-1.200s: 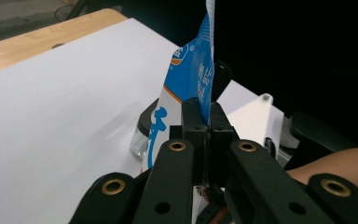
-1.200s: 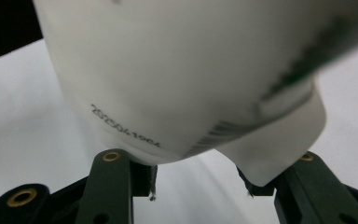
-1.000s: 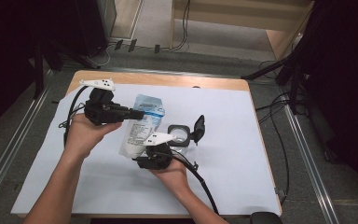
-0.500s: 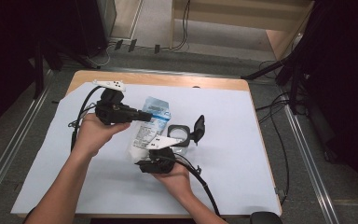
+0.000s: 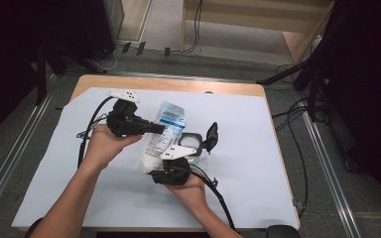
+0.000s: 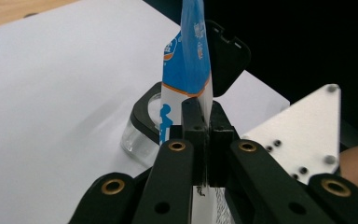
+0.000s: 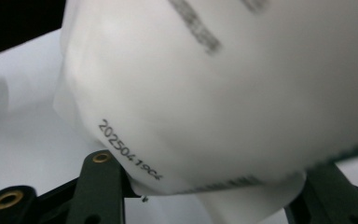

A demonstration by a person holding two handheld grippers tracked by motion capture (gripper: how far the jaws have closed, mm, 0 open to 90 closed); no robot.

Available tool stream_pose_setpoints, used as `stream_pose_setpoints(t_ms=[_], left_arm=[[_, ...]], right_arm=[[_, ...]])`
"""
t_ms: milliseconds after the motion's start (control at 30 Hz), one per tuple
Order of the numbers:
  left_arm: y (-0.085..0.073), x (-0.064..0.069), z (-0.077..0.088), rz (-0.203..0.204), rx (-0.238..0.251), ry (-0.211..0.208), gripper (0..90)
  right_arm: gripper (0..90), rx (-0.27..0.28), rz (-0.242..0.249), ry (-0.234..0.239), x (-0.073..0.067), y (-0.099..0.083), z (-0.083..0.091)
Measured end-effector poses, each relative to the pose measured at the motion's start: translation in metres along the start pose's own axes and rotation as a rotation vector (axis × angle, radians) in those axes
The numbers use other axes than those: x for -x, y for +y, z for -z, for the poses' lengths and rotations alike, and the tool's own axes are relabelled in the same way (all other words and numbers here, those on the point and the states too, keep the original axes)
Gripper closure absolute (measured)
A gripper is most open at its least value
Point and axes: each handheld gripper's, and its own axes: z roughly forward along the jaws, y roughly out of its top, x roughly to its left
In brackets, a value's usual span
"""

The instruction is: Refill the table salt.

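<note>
The left gripper (image 5: 161, 128) stays clenched on the bag's (image 5: 167, 130) top edge while the right gripper's (image 5: 171, 161) jaws, just opening, loosen around its bottom, so the bag looks about ready to tip toward the open jar (image 5: 191, 142).

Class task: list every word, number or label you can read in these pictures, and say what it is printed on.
"202504 19C4" (last characters uncertain): black stamp near the bottom of the white pouch.
Grey print higher on the pouch: blurred, unreadable.
Blue band at the pouch top: white lettering seen edge-on, unreadable.
Pouch label in the high view: too small.
</note>
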Motion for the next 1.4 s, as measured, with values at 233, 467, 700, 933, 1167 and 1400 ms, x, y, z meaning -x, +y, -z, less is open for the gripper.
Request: stream_pose_setpoints(t_ms=[233,467,700,933,1167,1400], left_arm=[[0.000,0.003,-0.013,-0.008,-0.019,-0.009,90.0],[0.002,0.000,-0.024,0.008,-0.032,-0.025,90.0],[0.005,-0.004,-0.033,0.020,-0.041,-0.044,90.0],[0.005,-0.007,-0.039,0.029,-0.048,-0.052,90.0],[0.005,-0.009,-0.042,0.030,-0.038,-0.052,90.0],[0.005,-0.012,-0.047,0.042,-0.039,-0.053,90.0]], right_arm=[[47.7,-0.009,0.004,-0.004,-0.005,-0.002,0.000],[49.1,-0.021,-0.048,0.027,-0.005,-0.003,-0.003],[47.1,-0.034,-0.063,0.022,-0.002,-0.003,-0.002],[50.1,-0.038,-0.094,0.043,0.000,-0.005,-0.001],[51.0,-0.013,-0.146,0.078,0.000,-0.004,0.000],[51.0,-0.018,-0.169,0.078,0.003,-0.004,-0.001]])
